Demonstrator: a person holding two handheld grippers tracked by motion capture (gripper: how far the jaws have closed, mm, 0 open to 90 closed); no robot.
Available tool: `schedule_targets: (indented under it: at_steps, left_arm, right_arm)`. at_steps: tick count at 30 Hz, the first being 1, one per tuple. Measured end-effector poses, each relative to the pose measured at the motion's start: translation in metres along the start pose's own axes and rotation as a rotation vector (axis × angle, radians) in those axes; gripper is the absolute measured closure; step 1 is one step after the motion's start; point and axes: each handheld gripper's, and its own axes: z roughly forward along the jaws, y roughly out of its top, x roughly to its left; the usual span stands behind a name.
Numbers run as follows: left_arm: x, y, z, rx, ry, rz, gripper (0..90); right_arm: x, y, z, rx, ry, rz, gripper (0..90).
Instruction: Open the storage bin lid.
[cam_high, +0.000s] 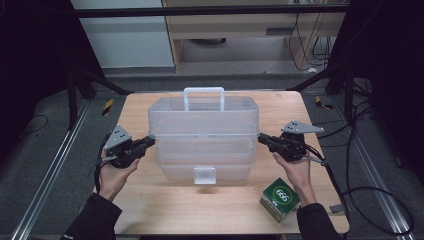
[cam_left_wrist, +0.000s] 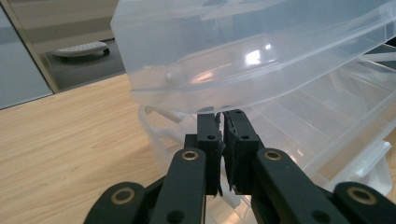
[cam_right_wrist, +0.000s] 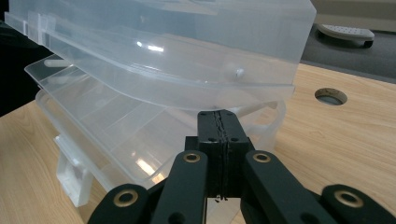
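1. High view: clear plastic toolbox (cam_high: 204, 137) mid-table, white handle (cam_high: 204, 97) upright at the back, front latch (cam_high: 204, 175) hanging toward the near edge; upper lid section raised above the stepped lower trays.
2. Bare wooden table (cam_high: 150, 205) on both sides of the box and in front; far edge close behind the handle; round cable hole (cam_right_wrist: 330, 95) in the tabletop, seen in the right gripper view.
3. Green carton (cam_high: 279, 199) near the front right corner, well apart from the box, white "666" readable on top.
4. Left gripper (cam_high: 149, 141) level, tips at the box's left end under the lid's rim; in the left gripper view, jaws nearly together with a thin gap, tips (cam_left_wrist: 223, 114) touching the lid's underside, nothing pinched.
5. Right gripper (cam_high: 261, 138) level at the right end, mirrored; in the right gripper view, jaws pressed fully together, tips (cam_right_wrist: 219, 113) just beneath the lid's edge.
6. Both hands behind the grippers, forearms in dark sleeves entering from the near edge.
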Motion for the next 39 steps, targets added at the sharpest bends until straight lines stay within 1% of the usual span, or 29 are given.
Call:
schedule_targets:
  at_steps: [4,7,10,12,14,16,18,20,22,23,24,27,28,33,38,39]
  left_arm:
    - [-0.001,-0.002,0.0,-0.008,-0.001,-0.002,83.0]
    - [-0.001,-0.004,-0.001,0.001,0.015,0.003,79.8]
    - [0.001,-0.008,-0.003,0.011,0.058,0.014,74.1]
    - [0.003,-0.01,-0.003,0.007,0.073,0.01,68.9]
    - [0.004,-0.011,-0.002,0.004,0.08,0.009,63.3]
    - [0.005,-0.011,0.0,-0.006,0.078,0.006,58.4]
    - [0.004,-0.011,0.001,-0.008,0.083,0.015,54.2]
    - [0.003,-0.011,0.004,-0.016,0.078,0.018,51.2]
    - [0.001,-0.011,0.005,-0.033,0.087,0.023,51.1]
    - [0.001,-0.009,0.007,-0.044,0.084,0.025,51.5]
    - [0.001,-0.009,0.007,-0.044,0.084,0.025,51.5]
    - [0.001,-0.006,0.01,-0.065,0.079,0.022,52.0]
    - [0.001,-0.006,0.011,-0.069,0.082,0.027,52.1]
    - [0.003,-0.006,0.014,-0.076,0.086,0.034,51.8]
    - [0.006,-0.006,0.018,-0.086,0.081,0.029,52.3]
    - [0.006,-0.005,0.019,-0.085,0.079,0.035,52.3]
  right_arm:
    - [0.001,-0.001,-0.001,0.001,-0.002,-0.005,89.6]
    - [0.001,0.0,-0.001,0.003,-0.002,-0.006,89.7]
    - [0.001,-0.001,-0.001,0.003,-0.003,-0.009,89.6]
    - [0.001,-0.001,-0.001,0.004,-0.003,-0.007,89.7]
    - [0.001,-0.001,-0.001,0.004,-0.003,-0.008,89.7]
    - [0.001,-0.001,-0.001,0.005,-0.003,-0.009,89.6]
    - [0.001,-0.001,-0.001,0.005,-0.003,-0.009,89.7]
    - [0.001,-0.001,-0.001,0.006,-0.002,-0.008,89.6]
    - [0.001,0.0,-0.001,0.007,-0.001,-0.007,89.6]
    - [0.001,0.0,-0.001,0.007,-0.001,-0.008,89.6]
    - [0.001,0.0,-0.001,0.007,-0.001,-0.008,89.6]
    - [0.001,0.0,-0.001,0.007,-0.001,-0.008,89.6]
    - [0.001,0.0,-0.001,0.007,-0.001,-0.009,89.6]
    - [0.001,0.0,-0.001,0.008,0.001,-0.007,89.6]
    - [0.001,0.0,-0.001,0.008,0.003,-0.005,89.6]
    - [0.001,0.0,-0.001,0.009,0.003,-0.004,89.6]
